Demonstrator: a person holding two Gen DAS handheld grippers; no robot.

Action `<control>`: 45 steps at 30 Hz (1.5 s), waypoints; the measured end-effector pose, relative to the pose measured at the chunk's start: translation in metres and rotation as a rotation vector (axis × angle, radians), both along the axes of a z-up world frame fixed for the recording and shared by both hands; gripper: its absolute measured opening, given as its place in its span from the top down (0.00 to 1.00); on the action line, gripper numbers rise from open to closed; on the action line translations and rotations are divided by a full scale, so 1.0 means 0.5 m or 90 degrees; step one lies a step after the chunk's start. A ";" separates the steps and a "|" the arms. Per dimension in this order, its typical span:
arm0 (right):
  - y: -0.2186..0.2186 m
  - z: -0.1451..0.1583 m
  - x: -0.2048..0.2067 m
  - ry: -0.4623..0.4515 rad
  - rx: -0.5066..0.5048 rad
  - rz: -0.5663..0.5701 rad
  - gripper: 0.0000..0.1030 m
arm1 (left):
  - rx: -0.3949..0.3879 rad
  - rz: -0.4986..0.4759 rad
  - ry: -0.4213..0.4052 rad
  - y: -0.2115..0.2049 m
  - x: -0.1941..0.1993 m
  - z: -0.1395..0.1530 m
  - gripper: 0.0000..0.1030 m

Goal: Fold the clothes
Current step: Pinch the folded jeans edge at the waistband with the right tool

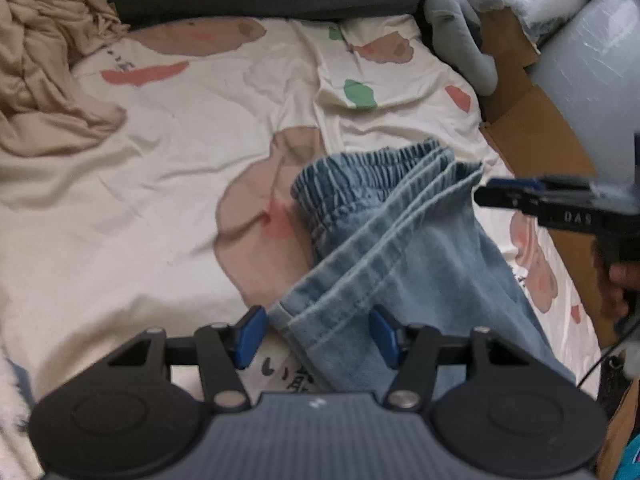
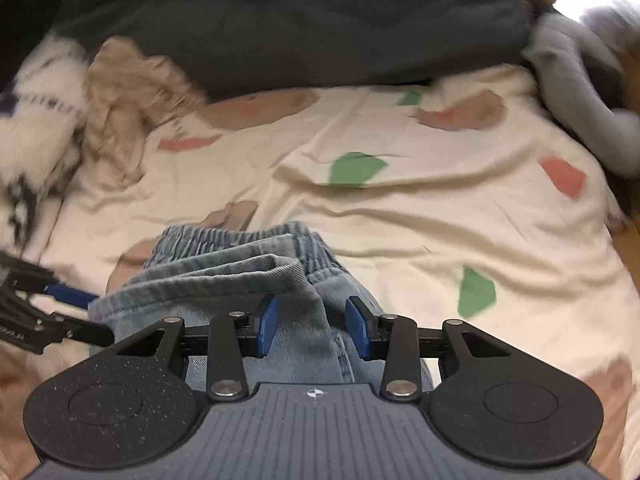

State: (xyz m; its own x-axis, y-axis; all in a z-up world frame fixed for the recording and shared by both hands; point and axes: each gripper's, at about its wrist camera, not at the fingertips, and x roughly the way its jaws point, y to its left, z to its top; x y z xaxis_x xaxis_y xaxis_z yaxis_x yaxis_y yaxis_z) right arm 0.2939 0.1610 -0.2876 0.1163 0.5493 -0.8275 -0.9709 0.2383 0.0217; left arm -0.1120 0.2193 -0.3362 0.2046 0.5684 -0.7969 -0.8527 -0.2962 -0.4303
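While one folded pair of light-blue denim jeans with a ribbed elastic waistband lies on the cream blob-printed bed sheet, left tongs straddle its stitched hem, pads apart | right wrist: right tongs gape over bunched denim, not pinching | one crumpled beige garment far left.

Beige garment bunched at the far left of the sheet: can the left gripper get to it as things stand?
Probably yes. In the left wrist view only bare sheet lies between the left gripper and the beige garment. Its jaws stand open astride the jeans edge, pads not pressing, so it looks free.
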 end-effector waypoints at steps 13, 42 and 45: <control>0.042 0.024 -0.012 -0.039 -0.029 0.142 0.96 | -0.001 0.015 0.003 -0.032 -0.007 0.022 0.90; 0.088 -0.012 0.036 0.048 -0.066 0.169 0.65 | 0.010 0.024 -0.036 -0.031 -0.042 -0.034 0.43; 0.102 -0.023 0.049 0.086 -0.063 0.167 0.65 | 0.011 0.037 -0.066 -0.035 -0.047 -0.051 0.39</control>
State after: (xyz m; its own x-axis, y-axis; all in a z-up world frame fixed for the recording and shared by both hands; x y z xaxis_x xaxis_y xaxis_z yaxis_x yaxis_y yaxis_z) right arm 0.3184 0.2119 -0.2992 -0.1332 0.4625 -0.8765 -0.9896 -0.0132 0.1434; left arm -0.1355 0.2016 -0.3614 0.2519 0.5955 -0.7629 -0.7850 -0.3353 -0.5209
